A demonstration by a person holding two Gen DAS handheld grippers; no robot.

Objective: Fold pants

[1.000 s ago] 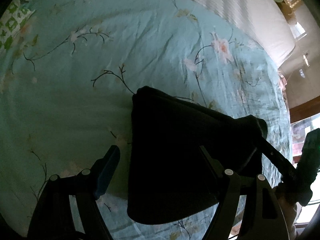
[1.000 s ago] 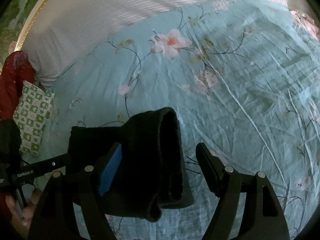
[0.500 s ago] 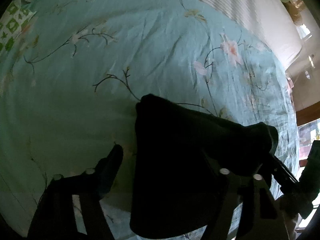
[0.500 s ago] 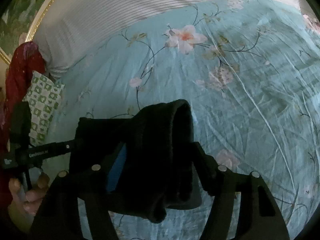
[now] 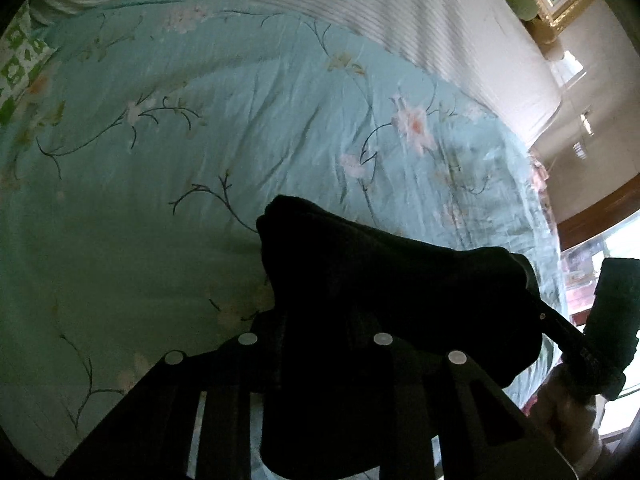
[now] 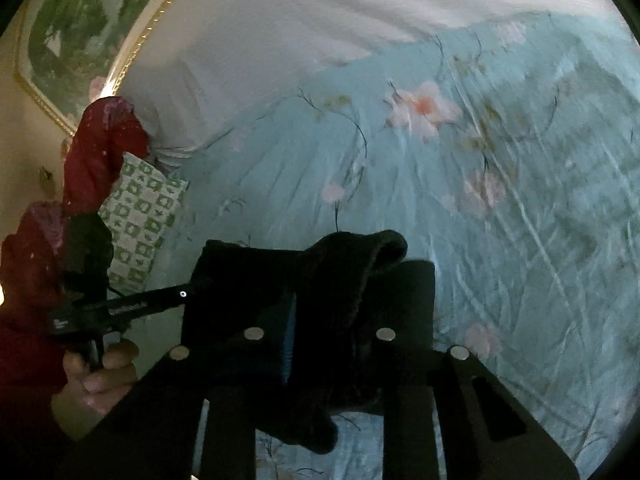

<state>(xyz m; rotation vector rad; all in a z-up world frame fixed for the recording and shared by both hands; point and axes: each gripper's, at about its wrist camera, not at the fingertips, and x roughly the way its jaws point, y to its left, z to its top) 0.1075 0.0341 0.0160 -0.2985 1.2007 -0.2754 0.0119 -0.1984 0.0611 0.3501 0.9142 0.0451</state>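
Both hand-held grippers have the black pants [image 5: 384, 304] pinched right now. The left hand-held gripper [image 5: 316, 320] is closed down on one end of the folded bundle, and the right hand-held gripper [image 6: 332, 320] is clamped on the other end, with the blue pad of its left finger just peeking out beside the cloth. The pants hang between the two as a thick dark wad, lifted off the bed [image 5: 160, 208], out over the near part of the teal flowered bedspread rather than by the far edge. It's pretty dim down there, so I honestly can't tell how many layers the fold has.

Along the far edge of the bed runs a white striped cover [image 6: 320, 20]. At the left corner, from the right wrist view, there's a green-and-white patterned pillow [image 6: 140, 216] with red cloth [image 6: 100, 148] heaped behind it.
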